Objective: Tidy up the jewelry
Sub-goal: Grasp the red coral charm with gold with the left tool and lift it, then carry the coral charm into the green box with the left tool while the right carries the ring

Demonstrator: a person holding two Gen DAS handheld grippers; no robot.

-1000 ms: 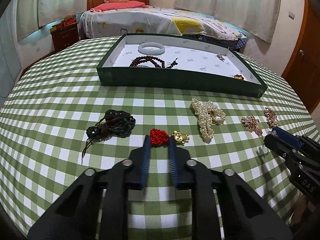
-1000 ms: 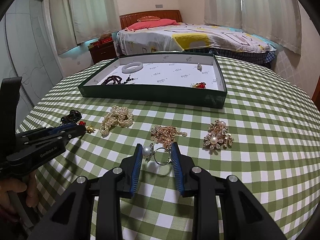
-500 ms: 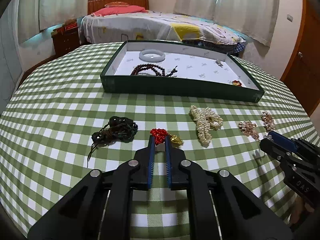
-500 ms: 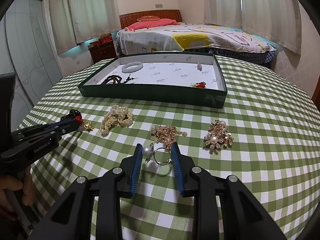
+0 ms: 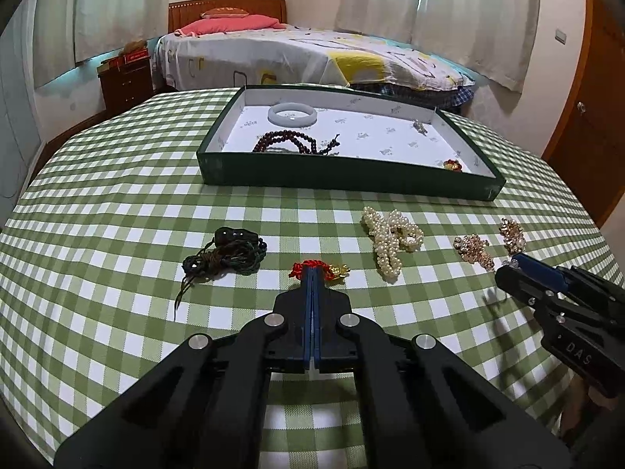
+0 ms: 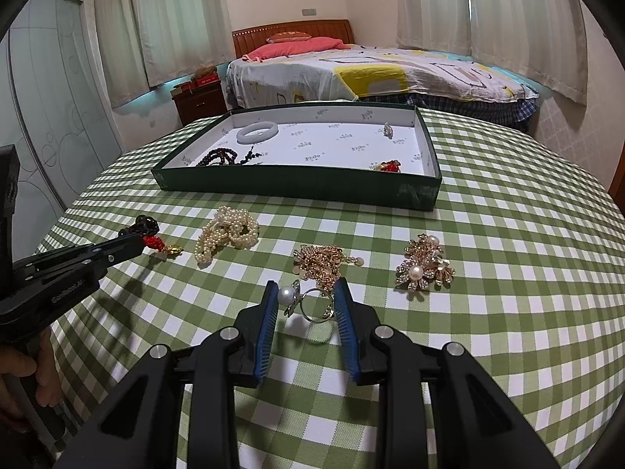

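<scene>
My left gripper [image 5: 312, 271] is shut, its blue pads pinching a red knot charm [image 5: 308, 265] whose gold piece [image 5: 338, 271] trails to the right, low over the green checked cloth. The right wrist view shows the same grip [image 6: 152, 240] from the side. My right gripper [image 6: 306, 299] is shut on a pearl ring [image 6: 318, 306]: the pearl [image 6: 286, 295] rests against the left pad and the band against the right. A green tray [image 5: 351, 179] with a white floor stands beyond both, holding a white bangle [image 5: 292, 113], dark red beads [image 5: 289, 144] and two small pieces.
Between grippers and tray the cloth carries a dark cord necklace [image 5: 226, 254], a pearl strand [image 5: 390, 238], a gold chain piece [image 6: 324, 260] and a gold flower brooch [image 6: 424, 265]. A hand [image 6: 23, 383] holds the left gripper's handle. A bed [image 5: 312, 54] stands behind the round table.
The left jaws went from apart around the red knot charm to closed on it. The right gripper and its ring stayed as they were.
</scene>
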